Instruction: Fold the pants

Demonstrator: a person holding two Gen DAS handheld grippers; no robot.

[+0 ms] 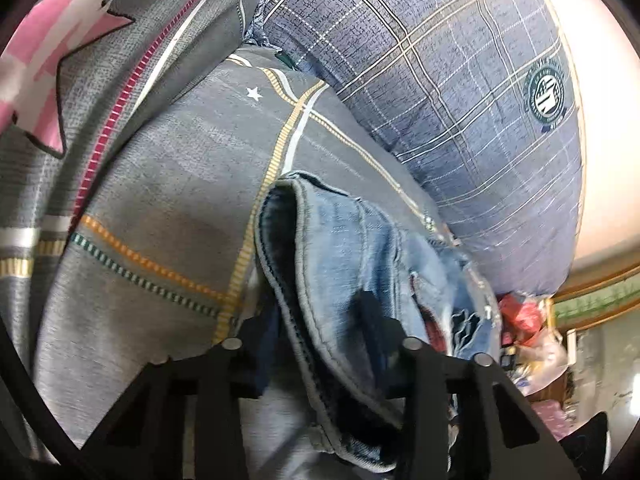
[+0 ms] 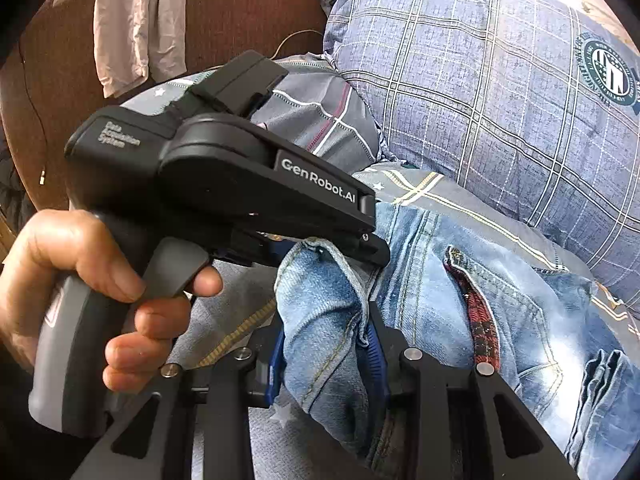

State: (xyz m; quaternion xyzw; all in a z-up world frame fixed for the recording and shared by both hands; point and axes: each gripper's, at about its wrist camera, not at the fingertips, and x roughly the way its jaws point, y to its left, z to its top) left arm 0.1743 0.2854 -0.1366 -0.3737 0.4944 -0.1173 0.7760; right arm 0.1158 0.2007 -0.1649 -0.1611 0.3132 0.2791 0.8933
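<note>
The big blue plaid pillow [image 2: 480, 92] blocks the far side of the bed [image 1: 160, 184], touching the jeans [image 2: 440, 280]. The left gripper [image 2: 376, 248] crowds the cloth just beside the right gripper [image 2: 328, 356]. Bare sheet lies open toward the bed's left.

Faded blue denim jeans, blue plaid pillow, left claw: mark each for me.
Faded blue denim jeans [image 2: 532, 280]: right wrist view, on the seat panel beside the pocket.
Blue plaid pillow [image 1: 432, 92]: left wrist view, mid-face of the cover.
Left claw [image 2: 372, 246]: right wrist view, tip clamped on the jeans hem.
</note>
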